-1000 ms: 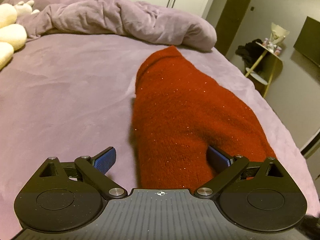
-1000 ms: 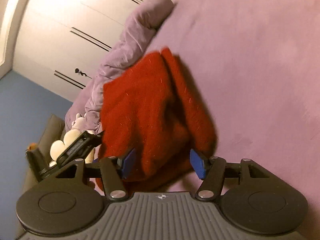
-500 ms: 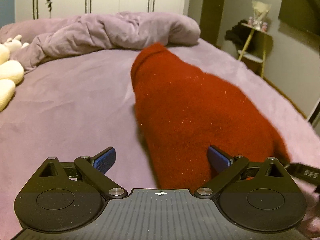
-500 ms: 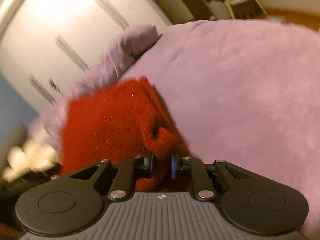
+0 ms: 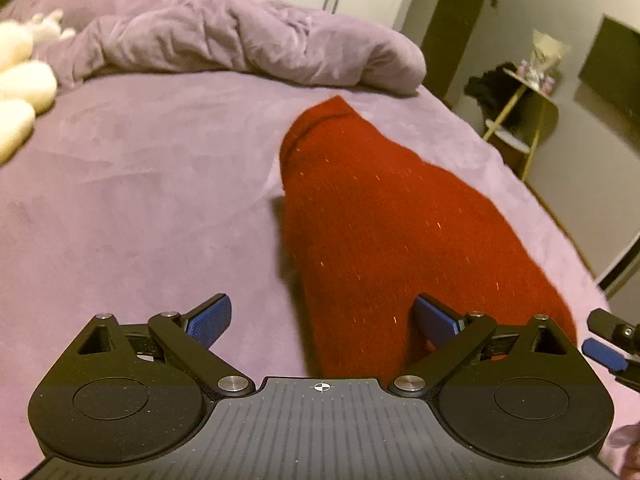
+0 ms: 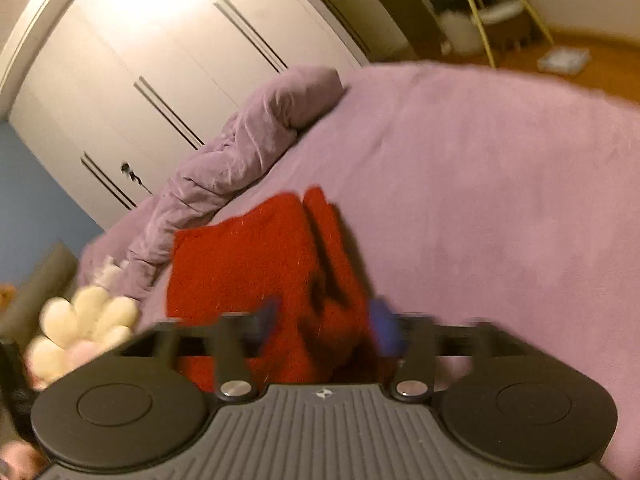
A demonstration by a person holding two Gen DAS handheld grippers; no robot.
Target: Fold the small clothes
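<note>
A red knitted garment (image 5: 392,216) lies folded lengthwise on the purple bed (image 5: 140,184), running away from me. My left gripper (image 5: 322,318) stands open over its near end; the cloth fills much of the gap and neither blue pad presses on it. In the right wrist view the same red garment (image 6: 248,264) shows layered folds. My right gripper (image 6: 326,320) is blurred and its jaws are opening, with a bunched end of the cloth between them but not pinched. One right gripper fingertip (image 5: 604,350) shows at the left view's right edge.
A crumpled purple duvet (image 5: 240,44) lies along the far side of the bed. A cream plush toy (image 6: 80,328) sits at the bed's left end. White wardrobe doors (image 6: 160,60) stand behind. A small side table (image 5: 524,92) stands off the bed's right edge.
The right gripper pinched a fold of the red garment half a second ago and has now spread its jaws and lifted. The left gripper stays open over the garment.
</note>
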